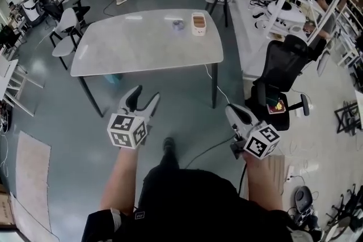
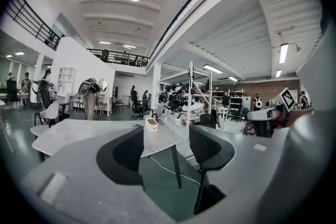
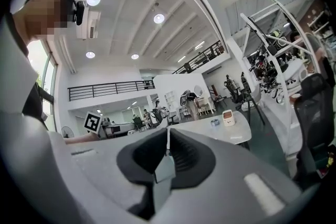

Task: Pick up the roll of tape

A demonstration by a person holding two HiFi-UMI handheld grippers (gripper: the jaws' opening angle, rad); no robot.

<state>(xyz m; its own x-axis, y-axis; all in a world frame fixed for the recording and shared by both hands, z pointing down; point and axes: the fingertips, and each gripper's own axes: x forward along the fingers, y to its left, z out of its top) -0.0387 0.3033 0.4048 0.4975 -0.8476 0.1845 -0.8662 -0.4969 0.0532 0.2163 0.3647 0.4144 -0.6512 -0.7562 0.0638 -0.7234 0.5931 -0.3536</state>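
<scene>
The roll of tape (image 1: 178,24) is a small greyish ring lying on the far right part of the white table (image 1: 130,51). It also shows small in the right gripper view as the tape (image 3: 214,123). Both grippers hang over the floor, well short of the table. My left gripper (image 1: 144,99) is open with nothing between its dark fingers (image 2: 126,155); through the gap in my left gripper (image 2: 167,152) I see the table's edge and leg. My right gripper (image 1: 235,114) is shut with its pads together and nothing in it, and my right gripper (image 3: 167,147) points toward the table.
A white box-like device (image 1: 198,24) stands just right of the tape; the same device (image 2: 151,124) shows between the left jaws. A black office chair (image 1: 278,85) stands at the right, white chairs (image 1: 65,31) at the table's left. A cable (image 1: 212,85) runs across the floor.
</scene>
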